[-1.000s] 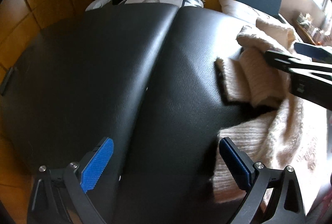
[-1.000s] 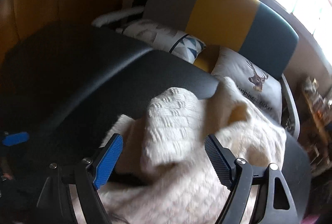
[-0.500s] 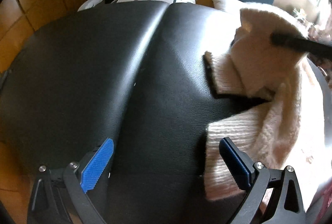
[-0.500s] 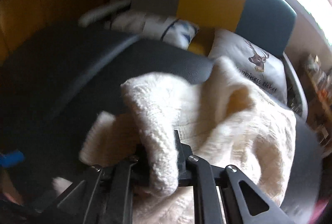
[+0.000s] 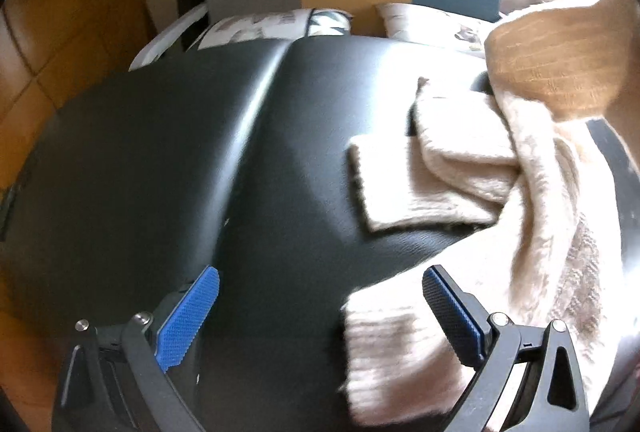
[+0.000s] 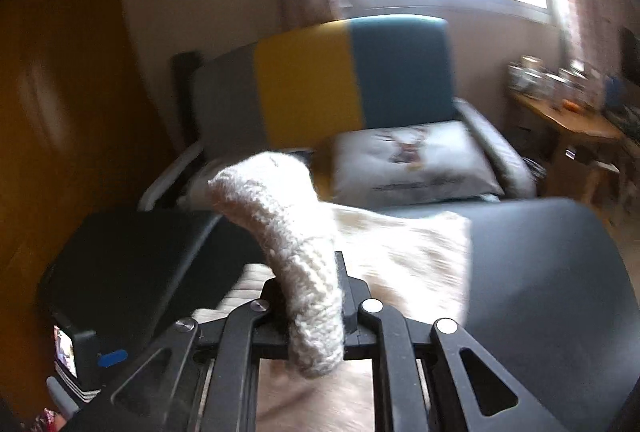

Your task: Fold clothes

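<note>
A cream knitted sweater [image 5: 532,200] lies on the right side of a black padded table [image 5: 200,160], its two sleeves pointing left. My left gripper [image 5: 320,312] is open just above the table, its right finger over the near sleeve cuff [image 5: 380,344]. My right gripper [image 6: 312,296] is shut on a fold of the sweater [image 6: 296,240] and holds it lifted above the table; the raised fold also shows at the upper right of the left wrist view [image 5: 560,64].
A grey, yellow and teal chair [image 6: 340,80] with two printed cushions [image 6: 408,160] stands behind the table. A wooden side table [image 6: 568,112] with small items is at the far right. A wooden wall [image 5: 60,44] runs along the left.
My right gripper closed on a fold of the sweater and lifted it up and back. My left gripper stayed open and shifted slightly toward the near sleeve.
</note>
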Demonstrator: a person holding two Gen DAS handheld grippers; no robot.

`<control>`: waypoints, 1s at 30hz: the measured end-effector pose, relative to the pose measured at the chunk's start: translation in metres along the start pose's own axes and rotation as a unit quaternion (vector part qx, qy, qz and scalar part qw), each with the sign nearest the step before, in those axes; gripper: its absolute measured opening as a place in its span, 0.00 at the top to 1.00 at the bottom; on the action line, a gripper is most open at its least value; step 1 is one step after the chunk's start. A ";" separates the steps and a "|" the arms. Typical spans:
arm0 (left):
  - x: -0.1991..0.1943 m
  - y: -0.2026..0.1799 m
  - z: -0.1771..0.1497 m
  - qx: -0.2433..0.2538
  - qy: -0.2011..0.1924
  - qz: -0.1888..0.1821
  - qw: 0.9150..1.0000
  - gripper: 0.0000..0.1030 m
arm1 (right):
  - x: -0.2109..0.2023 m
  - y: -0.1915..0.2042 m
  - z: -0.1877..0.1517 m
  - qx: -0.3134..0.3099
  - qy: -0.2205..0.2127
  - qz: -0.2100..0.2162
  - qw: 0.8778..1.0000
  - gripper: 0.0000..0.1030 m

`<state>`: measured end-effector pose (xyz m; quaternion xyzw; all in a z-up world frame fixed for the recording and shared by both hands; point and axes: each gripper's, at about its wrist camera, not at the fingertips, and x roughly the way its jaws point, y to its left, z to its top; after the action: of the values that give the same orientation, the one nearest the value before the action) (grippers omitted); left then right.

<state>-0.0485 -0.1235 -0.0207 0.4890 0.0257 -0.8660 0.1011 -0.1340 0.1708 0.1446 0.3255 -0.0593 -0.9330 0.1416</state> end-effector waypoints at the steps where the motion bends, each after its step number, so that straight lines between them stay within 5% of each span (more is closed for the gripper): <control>1: 0.003 -0.003 0.004 0.008 -0.001 0.001 1.000 0.00 | -0.002 -0.013 -0.004 0.012 0.003 -0.011 1.000 0.88; 6: 0.021 -0.017 0.041 0.026 0.004 0.008 1.000 0.00 | 0.026 -0.075 -0.053 0.084 0.079 -0.036 0.993 0.88; 11: 0.041 -0.025 0.090 0.022 0.010 0.017 1.000 0.00 | 0.051 -0.106 -0.117 0.159 0.143 -0.016 0.977 0.88; 15: 0.060 -0.046 0.115 0.036 0.026 0.026 0.999 0.00 | 0.061 -0.103 -0.131 0.161 0.146 -0.008 0.976 0.88; 23: 0.104 -0.080 0.125 0.003 0.093 -0.034 0.995 0.00 | 0.062 -0.099 -0.137 0.151 0.145 -0.002 0.978 0.87; 26: 0.103 -0.087 0.122 -0.025 0.081 -0.045 0.995 0.00 | 0.065 -0.100 -0.140 0.155 0.145 0.003 0.977 0.87; 29: 0.098 -0.099 0.119 -0.010 0.066 -0.059 0.996 0.19 | 0.065 -0.098 -0.141 0.153 0.145 0.005 0.977 0.87; 30: 0.095 -0.103 0.119 -0.002 0.061 -0.067 0.996 0.35 | 0.066 -0.099 -0.141 0.155 0.145 0.006 0.977 0.87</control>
<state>-0.2167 -0.0536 -0.0457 0.5375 0.0665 -0.8396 0.0419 -0.1180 0.2421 -0.0246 0.4751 -0.1837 -0.8544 0.1026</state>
